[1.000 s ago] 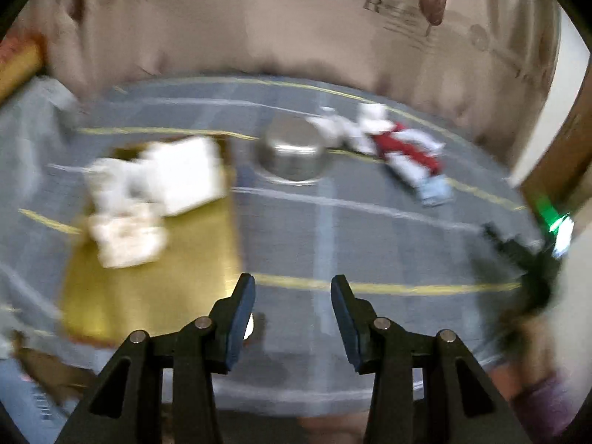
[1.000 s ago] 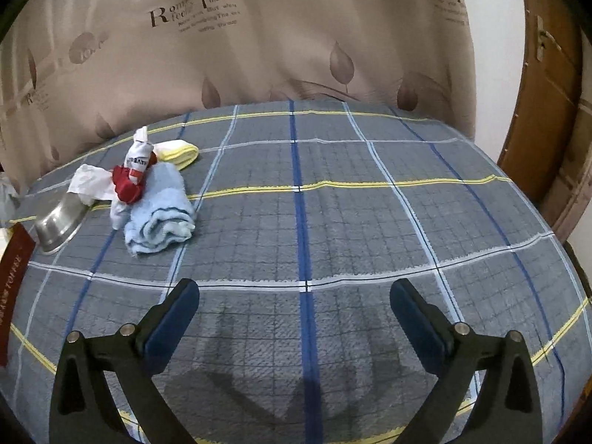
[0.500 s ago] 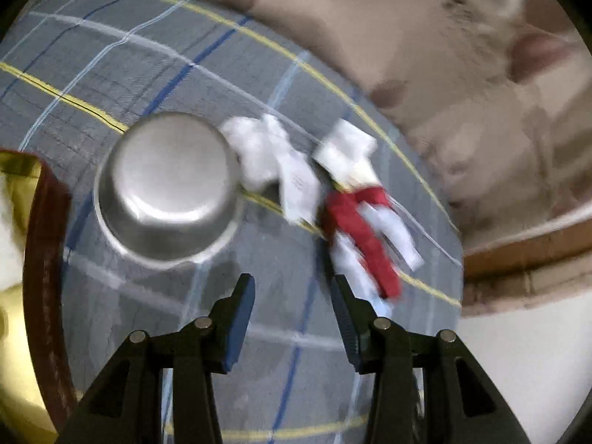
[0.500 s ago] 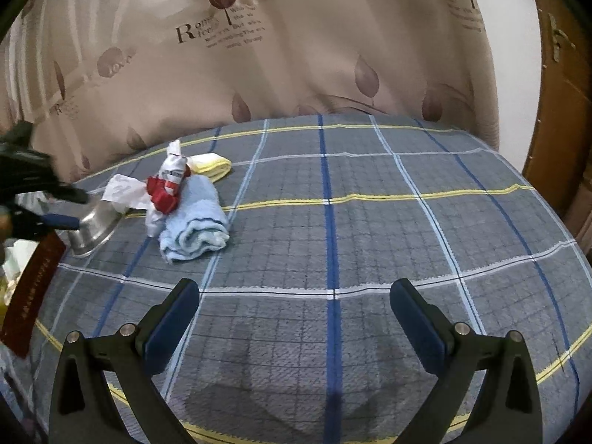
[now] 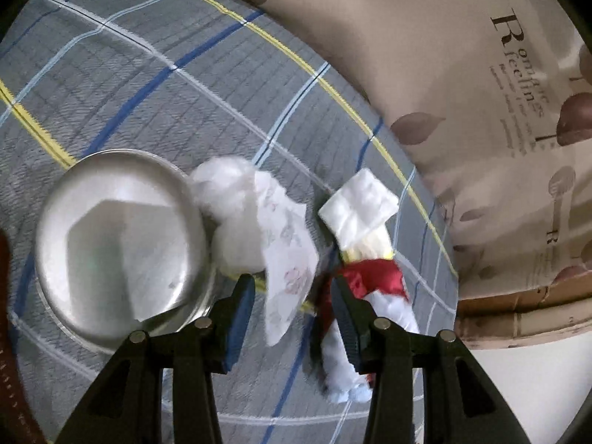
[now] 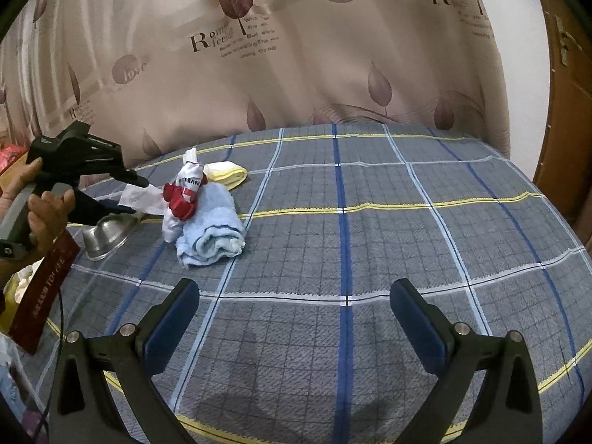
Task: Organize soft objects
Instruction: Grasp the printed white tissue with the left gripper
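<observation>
A small pile of soft things lies on the checked bedspread (image 6: 370, 244). It holds a crumpled white printed cloth (image 5: 285, 244), a red and white bundle (image 5: 370, 281), a folded white and yellow cloth (image 5: 359, 207) and a rolled light blue towel (image 6: 211, 229). My left gripper (image 5: 292, 307) points down at the printed cloth. The cloth's lower end hangs between the jaws, which are closing, and the pads do not press on it. From the right wrist view the left gripper (image 6: 135, 196) reaches in at the left. My right gripper (image 6: 294, 318) stands wide open above bare bedspread, well short of the pile.
An upturned steel bowl (image 5: 118, 236) touches the printed cloth on its left. A maroon box (image 6: 44, 288) with gold lining sits at the left edge, by the person's hand (image 6: 48, 207). A leaf-print curtain (image 6: 296, 55) hangs behind the bed. A wooden door (image 6: 569, 111) stands at the right.
My left gripper has swung from above the gold-lined box to the bowl and cloths, rolled, and come down close, with the printed cloth now between its jaws. The right gripper has tilted up slightly.
</observation>
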{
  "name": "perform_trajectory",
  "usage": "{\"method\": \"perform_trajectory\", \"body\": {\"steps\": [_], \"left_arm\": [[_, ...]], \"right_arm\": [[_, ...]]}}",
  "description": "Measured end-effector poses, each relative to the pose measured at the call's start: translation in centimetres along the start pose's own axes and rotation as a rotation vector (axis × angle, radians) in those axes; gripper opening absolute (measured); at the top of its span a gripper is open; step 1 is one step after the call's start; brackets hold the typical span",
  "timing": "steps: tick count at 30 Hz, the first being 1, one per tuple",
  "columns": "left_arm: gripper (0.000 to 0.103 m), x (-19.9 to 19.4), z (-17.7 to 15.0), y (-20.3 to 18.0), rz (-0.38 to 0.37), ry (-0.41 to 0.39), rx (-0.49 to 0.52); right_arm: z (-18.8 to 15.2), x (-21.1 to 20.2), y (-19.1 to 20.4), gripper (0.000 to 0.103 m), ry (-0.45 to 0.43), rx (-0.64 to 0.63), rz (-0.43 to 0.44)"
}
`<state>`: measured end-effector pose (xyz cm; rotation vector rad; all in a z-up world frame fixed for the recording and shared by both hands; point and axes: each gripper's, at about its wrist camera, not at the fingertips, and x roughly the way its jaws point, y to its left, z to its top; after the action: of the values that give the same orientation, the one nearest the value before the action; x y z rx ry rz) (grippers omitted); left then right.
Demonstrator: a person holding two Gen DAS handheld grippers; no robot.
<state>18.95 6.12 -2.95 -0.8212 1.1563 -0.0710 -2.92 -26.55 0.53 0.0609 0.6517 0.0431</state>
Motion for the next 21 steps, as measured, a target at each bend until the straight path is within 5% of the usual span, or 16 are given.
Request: {"method": "perform_trajectory", "body": {"steps": [1, 2, 3, 6, 10, 16, 21], "left_arm": [[0.035, 0.1, 0.1, 0.0, -0.004, -0.006, -0.004], [0.008, 0.3, 0.1, -0.2, -0.012, -0.008, -0.003], [0.001, 0.6, 0.1, -0.4, 0.003, -0.005, 0.009], [0.0, 1.7, -0.4, -1.3, 0.053, 0.035, 0.089], [0.0, 0.1, -2.9, -2.4, 0.122, -0.04, 0.198], [0.0, -6.2, -8.5, -2.2, 0.095, -0.124, 0.278], [0.001, -11.0, -13.4, 0.2, 0.053, -0.14, 0.28]], "right_arm": [[0.0, 0.0, 0.0, 0.102, -0.003, 0.002, -0.002], [0.0, -0.1, -0.1, 0.102, -0.006, 0.006, -0.004], [0.1, -0.1, -0.2, 0.102, -0.007, 0.009, -0.005], [0.2, 0.0, -0.4, 0.102, -0.004, 0.02, -0.007], [0.3, 0.1, -0.5, 0.102, 0.004, 0.024, -0.006], [0.3, -0.1, -0.6, 0.102, -0.009, 0.025, -0.003], [0.3, -0.9, -0.1, 0.103, -0.041, -0.007, 0.082]]}}
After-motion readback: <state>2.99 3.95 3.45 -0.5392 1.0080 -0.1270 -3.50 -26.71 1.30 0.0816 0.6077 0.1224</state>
